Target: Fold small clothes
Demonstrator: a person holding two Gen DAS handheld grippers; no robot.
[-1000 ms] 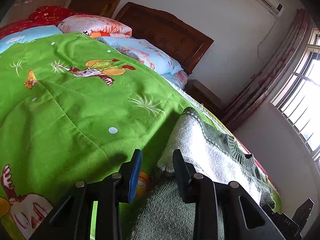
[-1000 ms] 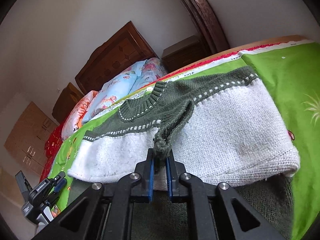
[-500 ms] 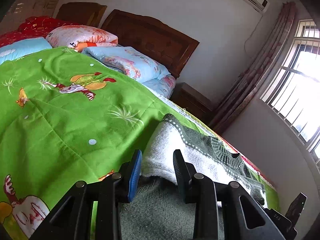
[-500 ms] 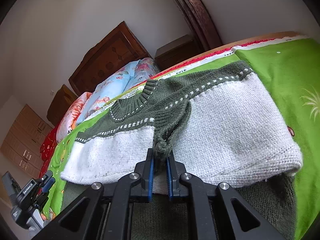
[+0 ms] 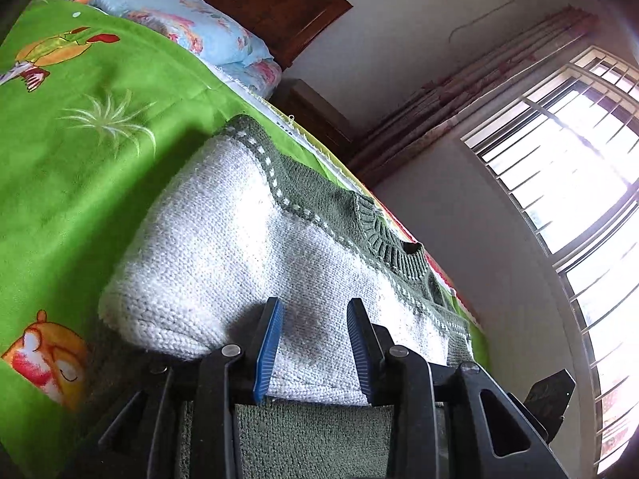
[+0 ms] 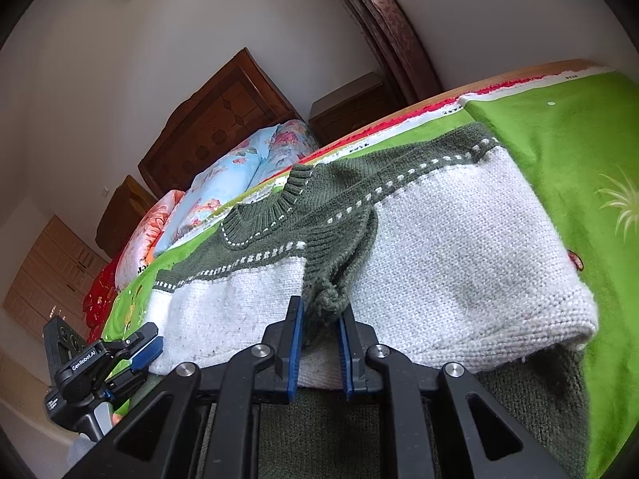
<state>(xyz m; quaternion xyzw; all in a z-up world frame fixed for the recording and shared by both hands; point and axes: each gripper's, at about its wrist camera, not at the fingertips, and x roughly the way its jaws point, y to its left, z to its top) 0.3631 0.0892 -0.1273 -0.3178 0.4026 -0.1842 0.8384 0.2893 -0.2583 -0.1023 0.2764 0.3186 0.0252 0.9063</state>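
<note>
A small knitted sweater (image 6: 459,239), white with a dark green yoke and collar, lies partly folded on the green bedspread (image 6: 567,147). It also shows in the left wrist view (image 5: 223,247). My right gripper (image 6: 321,319) has its jaws slightly apart around the bunched green cuff (image 6: 331,299) of a sleeve folded over the body. My left gripper (image 5: 313,315) is open, its jaws over the sweater's near white edge, holding nothing. The left gripper also shows in the right wrist view (image 6: 147,349) at the sweater's left end.
The bed has a green cartoon-print cover (image 5: 60,139), pillows (image 5: 191,36) and a wooden headboard (image 5: 271,4) at the far end. A nightstand (image 6: 351,103), curtains (image 5: 459,103) and a barred window (image 5: 579,159) stand beyond the bed's far side.
My left gripper has moved right along the bed until its open jaws sit over the sweater's white edge. My right gripper's jaws have eased slightly apart around the green cuff.
</note>
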